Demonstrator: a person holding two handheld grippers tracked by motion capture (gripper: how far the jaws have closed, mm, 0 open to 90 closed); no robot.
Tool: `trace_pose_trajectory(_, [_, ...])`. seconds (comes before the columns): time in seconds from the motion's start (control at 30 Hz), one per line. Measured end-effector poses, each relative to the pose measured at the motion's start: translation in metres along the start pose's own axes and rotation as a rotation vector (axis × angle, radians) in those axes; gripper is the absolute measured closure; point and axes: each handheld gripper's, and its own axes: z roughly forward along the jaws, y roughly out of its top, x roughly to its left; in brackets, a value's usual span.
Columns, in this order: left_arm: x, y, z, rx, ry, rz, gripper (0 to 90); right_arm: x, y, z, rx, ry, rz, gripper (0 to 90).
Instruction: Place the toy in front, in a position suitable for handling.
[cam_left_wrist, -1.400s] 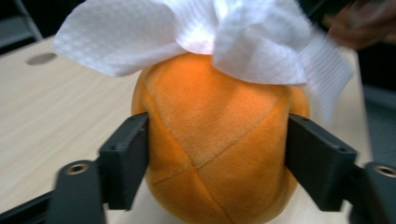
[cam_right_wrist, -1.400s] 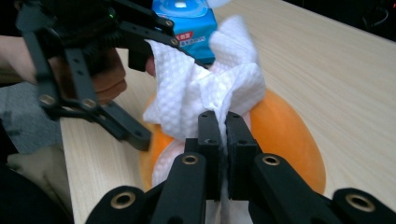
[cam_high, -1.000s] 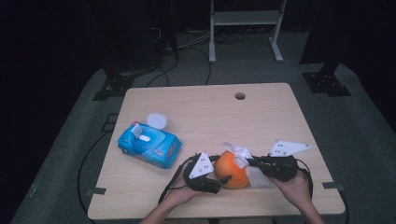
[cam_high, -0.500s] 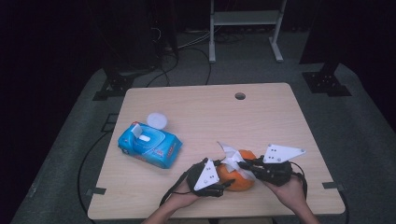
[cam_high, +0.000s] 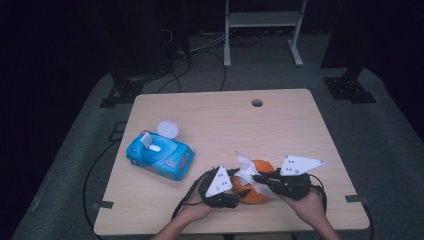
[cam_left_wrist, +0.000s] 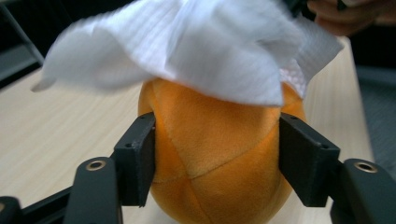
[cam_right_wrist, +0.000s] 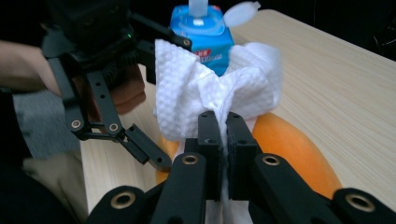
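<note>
Left claw (cam_left_wrist: 217, 154) clamps the orange plush ball (cam_left_wrist: 219, 158) at the counter's (cam_high: 280, 130) near edge to steady it, while the right claw (cam_right_wrist: 223, 140) — jaws pinched shut on a white wipe (cam_right_wrist: 210, 88) — drapes it over the top, apparently for wiping.

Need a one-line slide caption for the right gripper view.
Right gripper pinches a white wipe over an orange plush ball held by the left gripper, blue wipes pack behind.

A plush ball (cam_high: 252, 187) sat on the tabletop (cam_high: 280, 125) between the left claw (cam_high: 239, 194) and right claw (cam_high: 256, 176), a wipe (cam_high: 248, 170) draped over it, the wipes pack (cam_high: 160, 155) left of both.
</note>
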Motion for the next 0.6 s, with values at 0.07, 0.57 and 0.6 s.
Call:
trace_pose_trajectory(0.07, [0.004,-0.003,-0.001,0.003,-0.003,-0.01,35.1,-0.006,-0.003,-0.001,0.0,-0.016,0.025,85.9])
trace_pose_trajectory(0.57, [-0.004,0.001,-0.001,0.015,-0.014,0.098,33.4,-0.002,0.003,-0.001,0.024,-0.009,0.02,85.8])
trace_pose_trajectory(0.6, [-0.001,-0.001,-0.002,0.014,-0.019,0.075,33.3,-0.004,0.002,-0.002,0.03,-0.009,0.024,85.8])
